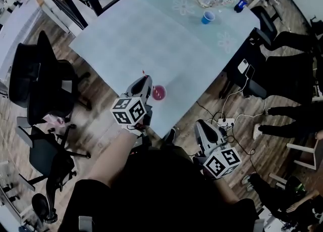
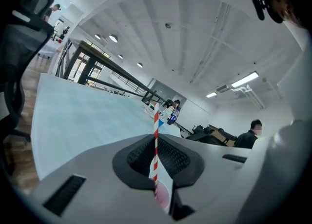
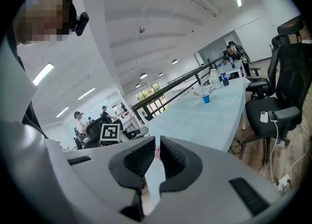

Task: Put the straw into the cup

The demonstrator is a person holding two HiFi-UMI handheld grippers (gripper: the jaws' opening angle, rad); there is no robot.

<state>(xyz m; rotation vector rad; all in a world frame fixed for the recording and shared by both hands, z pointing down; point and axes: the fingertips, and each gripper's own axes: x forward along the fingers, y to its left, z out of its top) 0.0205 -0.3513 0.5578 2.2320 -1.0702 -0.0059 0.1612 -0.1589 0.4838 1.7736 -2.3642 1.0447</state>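
A red-and-white striped straw (image 2: 156,140) stands upright between the jaws of my left gripper (image 2: 156,136), which is shut on it. In the head view the straw's tip (image 1: 143,73) pokes up past the left gripper (image 1: 145,80), just left of a small red cup (image 1: 159,93) near the table's front edge. The red cup (image 2: 164,196) also shows low down through the left jaws. My right gripper (image 1: 204,125) hangs off the table's near corner, right of the cup. Its jaws (image 3: 158,141) are closed with nothing between them.
The pale blue table (image 1: 166,39) carries a blue cup (image 1: 207,17), a bottle (image 1: 241,2) and clutter at its far end. Black office chairs (image 1: 43,82) stand at the left and others (image 1: 282,69) at the right. A power strip and cables (image 1: 227,122) lie on the floor.
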